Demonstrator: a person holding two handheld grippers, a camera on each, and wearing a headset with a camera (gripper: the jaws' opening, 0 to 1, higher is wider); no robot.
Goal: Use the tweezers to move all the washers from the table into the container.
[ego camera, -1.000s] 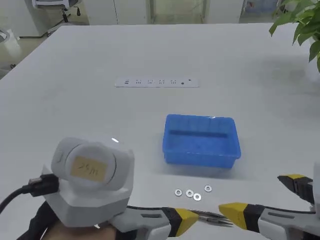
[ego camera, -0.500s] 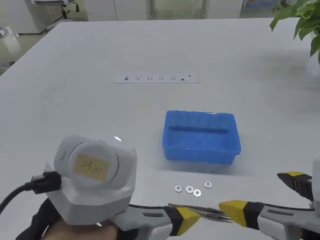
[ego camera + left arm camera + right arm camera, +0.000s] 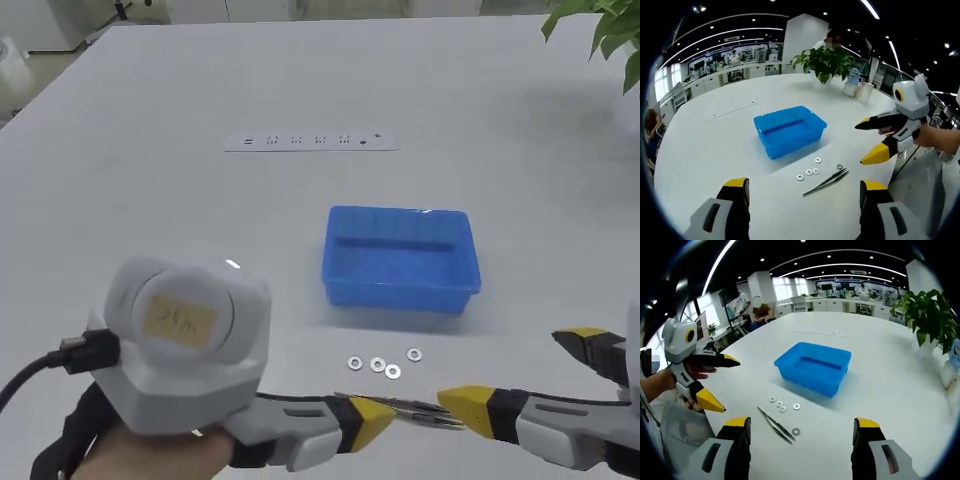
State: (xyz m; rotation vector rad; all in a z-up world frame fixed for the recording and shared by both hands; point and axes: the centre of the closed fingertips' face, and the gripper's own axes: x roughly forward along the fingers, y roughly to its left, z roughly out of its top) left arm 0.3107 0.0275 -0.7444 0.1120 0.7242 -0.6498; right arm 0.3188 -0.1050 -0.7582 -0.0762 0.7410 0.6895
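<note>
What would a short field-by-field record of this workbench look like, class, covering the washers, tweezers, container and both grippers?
washers: five, loose on the table in front of the container
tweezers: lying on the table beside the washers, not held
container: blue, open, no washers inside
left gripper: open, holding nothing
right gripper: open, holding nothing

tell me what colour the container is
The container is blue, clearest in the head view.

The left tongs (image 3: 802,185) and the right tongs (image 3: 801,422) point at each other from either side, yellow tips near but apart, each with its jaws spread wide. A hand (image 3: 140,462) grips the left tongs from below
</note>
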